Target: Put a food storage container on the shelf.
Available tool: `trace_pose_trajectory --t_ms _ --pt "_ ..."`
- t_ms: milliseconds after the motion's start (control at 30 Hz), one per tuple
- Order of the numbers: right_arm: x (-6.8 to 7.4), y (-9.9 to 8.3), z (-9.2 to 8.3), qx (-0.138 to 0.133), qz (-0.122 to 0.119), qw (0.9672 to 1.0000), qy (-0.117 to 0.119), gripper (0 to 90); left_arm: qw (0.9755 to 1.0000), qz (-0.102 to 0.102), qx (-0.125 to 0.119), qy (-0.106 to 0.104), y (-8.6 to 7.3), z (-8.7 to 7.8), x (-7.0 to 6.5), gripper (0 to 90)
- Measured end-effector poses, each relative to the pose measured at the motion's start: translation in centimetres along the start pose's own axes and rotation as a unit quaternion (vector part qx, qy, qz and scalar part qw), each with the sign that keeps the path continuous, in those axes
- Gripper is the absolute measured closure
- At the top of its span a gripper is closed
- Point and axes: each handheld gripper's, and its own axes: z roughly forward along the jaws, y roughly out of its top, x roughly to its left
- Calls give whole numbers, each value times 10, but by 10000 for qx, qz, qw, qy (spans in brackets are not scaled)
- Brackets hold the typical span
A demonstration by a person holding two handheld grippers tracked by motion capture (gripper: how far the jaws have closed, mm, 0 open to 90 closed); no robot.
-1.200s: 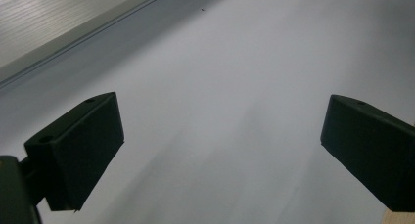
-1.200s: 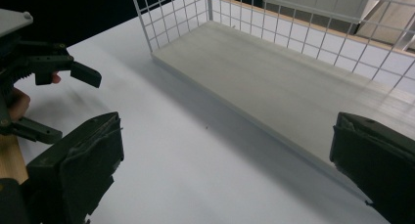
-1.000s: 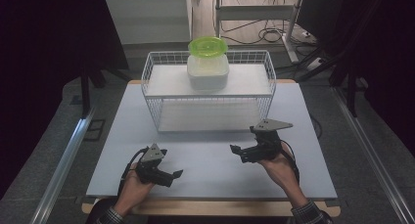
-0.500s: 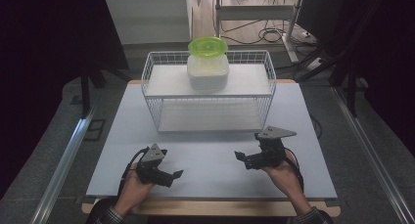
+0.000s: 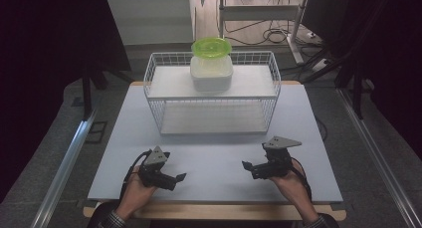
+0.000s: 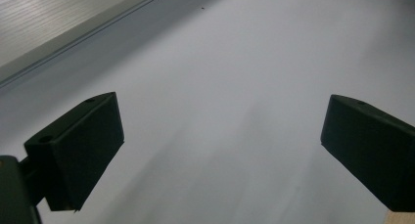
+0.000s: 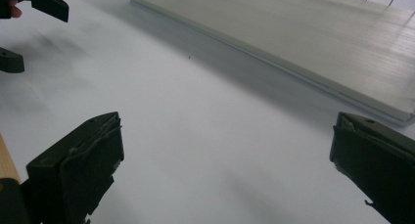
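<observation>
Likely light and stiff, the clear plastic container (image 5: 211, 72) with its green lid (image 5: 211, 47) sits on the top shelf of the white wire rack (image 5: 154, 96), well apart from both grippers. Its smooth walls look slippery, so gripping opposite sides below the lid seems safest. The left gripper (image 5: 174, 178) and right gripper (image 5: 248, 167) rest low over the counter (image 5: 219, 158), fingers (image 6: 78, 150) apart and empty. No writing is readable.

Both hands low and apart, left hand-held gripper (image 5: 175, 178) and right hand-held gripper (image 5: 249, 168) jaws spread wide.
</observation>
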Motion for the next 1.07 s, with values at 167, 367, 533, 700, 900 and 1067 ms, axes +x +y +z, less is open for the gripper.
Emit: trace_pose_trajectory --t_ms 167,367,533,700,900,1067 --pt "-1 -7 1 83 19 10000 -8 0 10000 14 10 7 0 0 0 19" --pt "-2 -15 5 218 5 9998 -8 0 10000 9 33 0 0 1 -1 19" --pt "-2 -21 10 342 -2 9994 7 0 10000 12 44 -7 0 1 0 19" --pt "-3 -24 14 462 -13 9989 10 0 10000 10 49 -6 0 1 0 18" --pt "-4 -29 19 649 0 9979 -4 0 10000 20 78 -3 -1 2 -1 18" --pt "-6 -30 20 727 -10 9973 -58 0 9999 -2 137 25 0 3 -1 16"
